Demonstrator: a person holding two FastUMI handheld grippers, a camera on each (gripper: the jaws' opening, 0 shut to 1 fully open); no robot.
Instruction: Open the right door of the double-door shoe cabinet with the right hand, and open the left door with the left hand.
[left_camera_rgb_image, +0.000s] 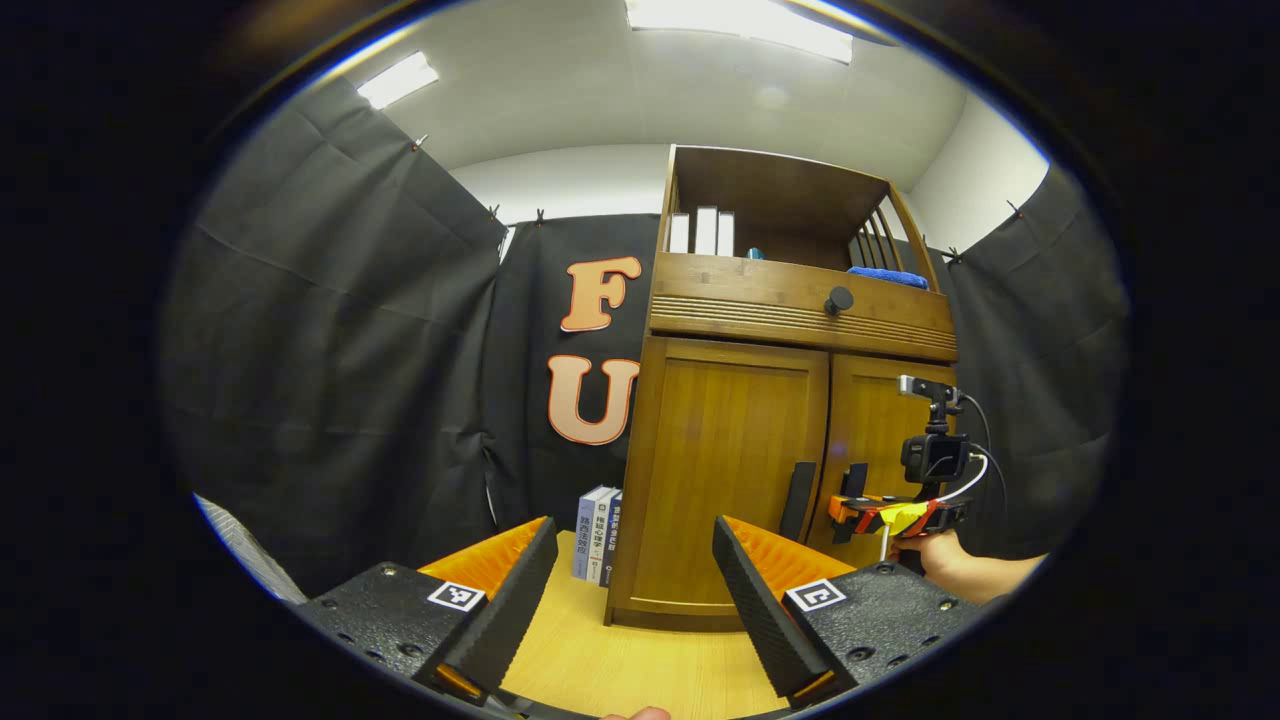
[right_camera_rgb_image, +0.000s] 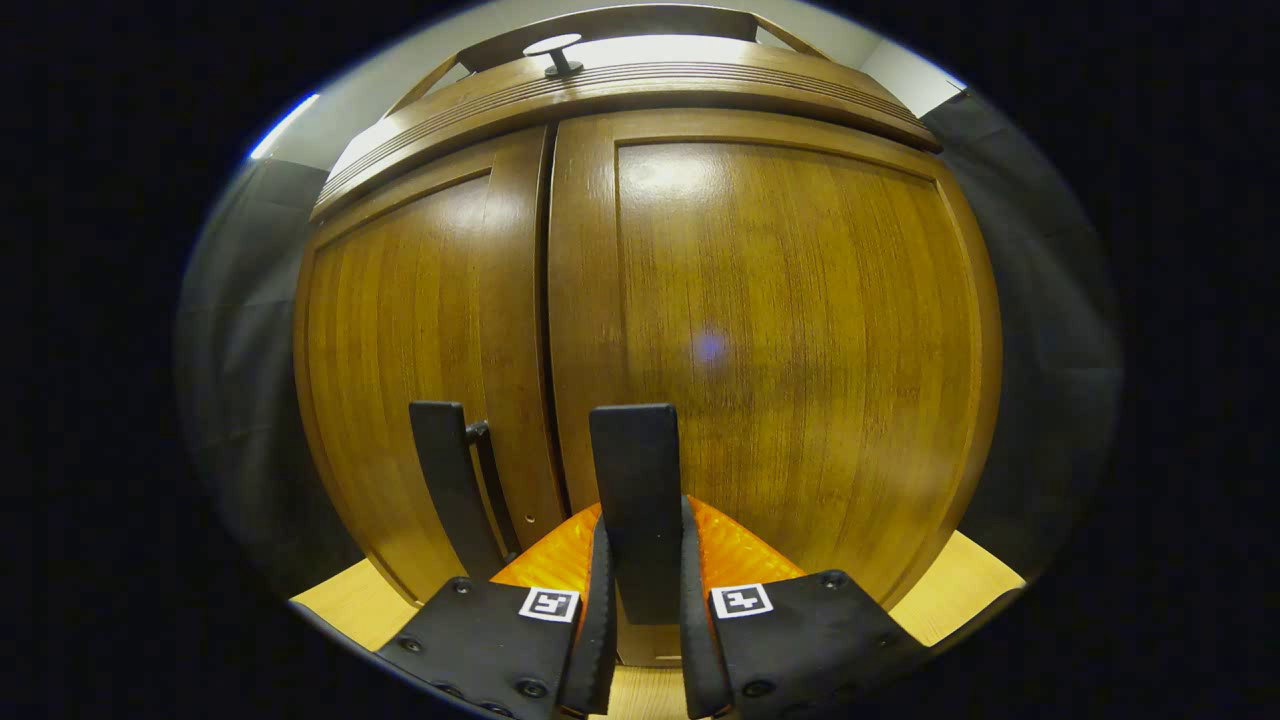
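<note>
Booth: black cloth is hanging behind and beside a wooden cabinet (left_camera_rgb_image: 760, 470) that is standing on a pale desk (left_camera_rgb_image: 640, 670).
Right door: it is sitting closed, its seam flush with the left door (right_camera_rgb_image: 420, 340); its upright handle (right_camera_rgb_image: 637, 500) is running between the fingers of the right hand-held gripper (right_camera_rgb_image: 640, 600).
Right hand-held gripper: its jaws are pressing on the right handle from both sides, low on the bar. From the left gripper view it (left_camera_rgb_image: 880, 512) is reaching in at the doors with a hand (left_camera_rgb_image: 950, 560) behind it.
Left door: closed, its handle (left_camera_rgb_image: 797, 500) untouched, just beside the gripped one.
Left hand-held gripper (left_camera_rgb_image: 635, 590): it is hovering well back from the cabinet with jaws wide apart, holding nothing.
Step in hand: pulling the right door open, in my judgement.
Doing it well: keeping the squeeze firm, drawing the handle outward along an arc about the outer hinges, letting the wrist turn with the door so the bar is not slipping.
Nearby: books (left_camera_rgb_image: 598, 535) are standing left of the cabinet.
</note>
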